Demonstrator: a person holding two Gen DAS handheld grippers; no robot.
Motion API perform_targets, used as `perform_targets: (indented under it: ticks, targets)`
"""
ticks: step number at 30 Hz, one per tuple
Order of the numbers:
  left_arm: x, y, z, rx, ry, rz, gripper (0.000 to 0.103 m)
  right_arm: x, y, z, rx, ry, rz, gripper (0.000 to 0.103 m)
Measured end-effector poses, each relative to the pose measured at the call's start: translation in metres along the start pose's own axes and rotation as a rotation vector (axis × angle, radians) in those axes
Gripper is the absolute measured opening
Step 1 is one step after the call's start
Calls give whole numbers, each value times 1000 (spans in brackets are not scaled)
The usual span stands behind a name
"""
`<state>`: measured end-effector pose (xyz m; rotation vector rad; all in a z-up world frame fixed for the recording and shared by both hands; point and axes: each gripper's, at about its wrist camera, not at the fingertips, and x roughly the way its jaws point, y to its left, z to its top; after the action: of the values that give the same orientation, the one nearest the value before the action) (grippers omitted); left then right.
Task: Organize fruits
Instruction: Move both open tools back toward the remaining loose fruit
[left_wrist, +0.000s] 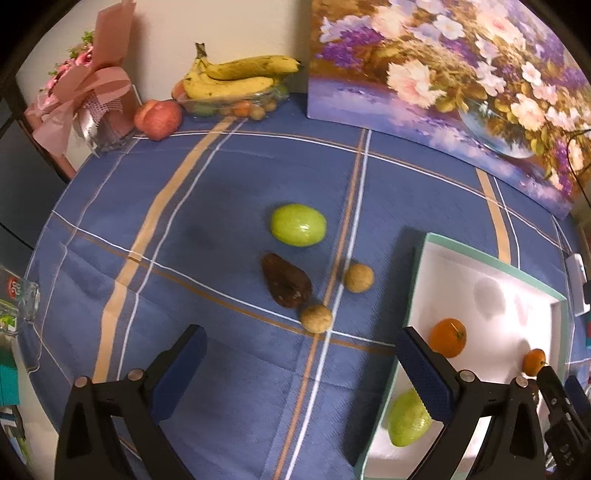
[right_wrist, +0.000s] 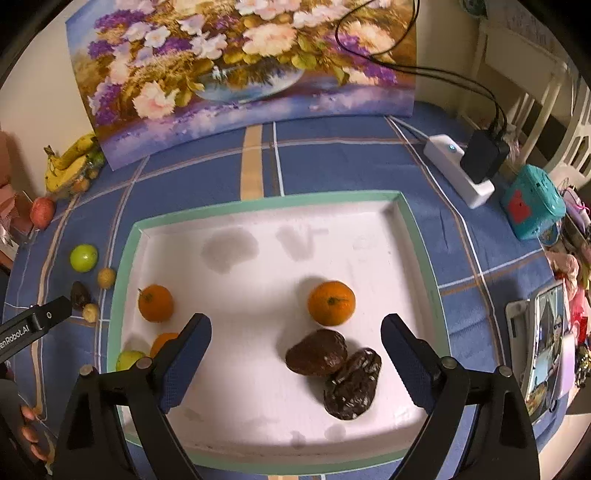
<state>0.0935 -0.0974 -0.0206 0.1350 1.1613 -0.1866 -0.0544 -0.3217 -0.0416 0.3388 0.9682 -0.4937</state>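
Observation:
On the blue checked cloth lie a green fruit (left_wrist: 298, 225), a dark brown avocado (left_wrist: 286, 285) and two small tan round fruits (left_wrist: 358, 277) (left_wrist: 316, 318). My left gripper (left_wrist: 301, 363) is open and empty just short of them. The white tray (right_wrist: 421, 251) with a green rim holds three oranges (right_wrist: 331, 302) (right_wrist: 155, 302) (right_wrist: 162, 341), two dark avocados (right_wrist: 317, 352) (right_wrist: 352, 384) and a green fruit (right_wrist: 127, 360). My right gripper (right_wrist: 295, 350) is open and empty above the tray, with the avocados between its fingers.
A bunch of bananas (left_wrist: 236, 77) on a clear bowl and a red apple (left_wrist: 158, 119) stand at the back left beside a pink gift box (left_wrist: 85, 96). A flower painting (right_wrist: 240, 62) leans behind. A power strip (right_wrist: 458, 170) and teal box (right_wrist: 532, 201) sit right.

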Motion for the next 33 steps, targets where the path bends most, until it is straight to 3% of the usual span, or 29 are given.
perform_targets:
  ticks: [9,19,28,33]
  targets:
    - [3,16,13,-27,-12,15,103,3,11,3,10,-35,25,94]
    - [-7,56,42,-25,-88,100,103,11,45,13,-43,-49,80,94]
    - [-5,100,58,-97,-81,81,103,13,81,26,-54,-71,153,94]
    - [-4,116,63,-145,-74,33,103,9,100,33,-69,-96,205,94]
